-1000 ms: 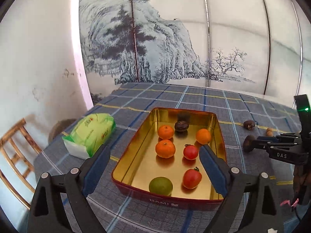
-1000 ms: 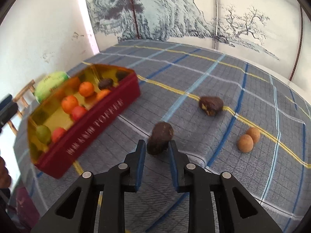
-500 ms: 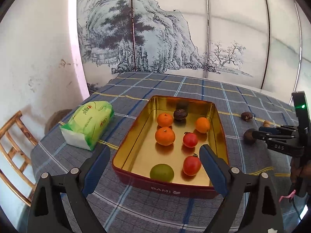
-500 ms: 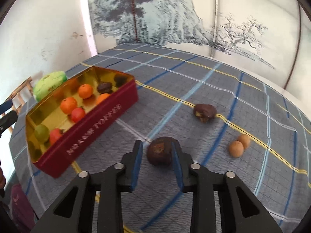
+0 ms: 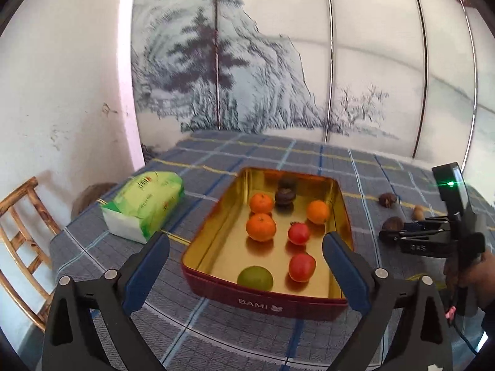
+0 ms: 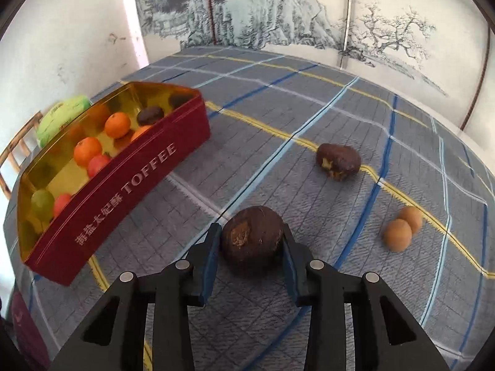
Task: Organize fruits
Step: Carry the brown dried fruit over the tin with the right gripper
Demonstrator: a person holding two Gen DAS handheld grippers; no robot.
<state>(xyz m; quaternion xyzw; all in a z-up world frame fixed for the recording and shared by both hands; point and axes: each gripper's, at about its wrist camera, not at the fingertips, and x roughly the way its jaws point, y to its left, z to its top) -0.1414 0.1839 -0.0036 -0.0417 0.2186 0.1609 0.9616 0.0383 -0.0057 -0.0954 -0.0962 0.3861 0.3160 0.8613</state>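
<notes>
A red tin with a gold inside [image 5: 216, 244] [image 6: 130, 185] holds oranges [image 5: 260, 227], red tomatoes [image 5: 301, 267], a green fruit [image 5: 255, 278] and two dark fruits [image 5: 285, 197]. My right gripper [image 6: 252, 242] is shut on a dark brown fruit [image 6: 252, 238] and holds it above the cloth, right of the tin; it also shows in the left wrist view [image 5: 390, 230]. A second dark fruit [image 6: 337, 162] and two small tan fruits [image 6: 402, 228] lie on the cloth to the right. My left gripper [image 5: 244, 266] is open and empty in front of the tin.
A green tissue pack [image 5: 144, 204] lies left of the tin. A wooden chair [image 5: 18, 235] stands past the table's left edge. A painted screen [image 5: 278, 77] stands behind the table. The checked blue cloth [image 6: 309, 99] covers the table.
My right gripper has lifted the dark brown fruit off the cloth and turned it in its jaws. My left gripper has drawn back from the tin, staying open.
</notes>
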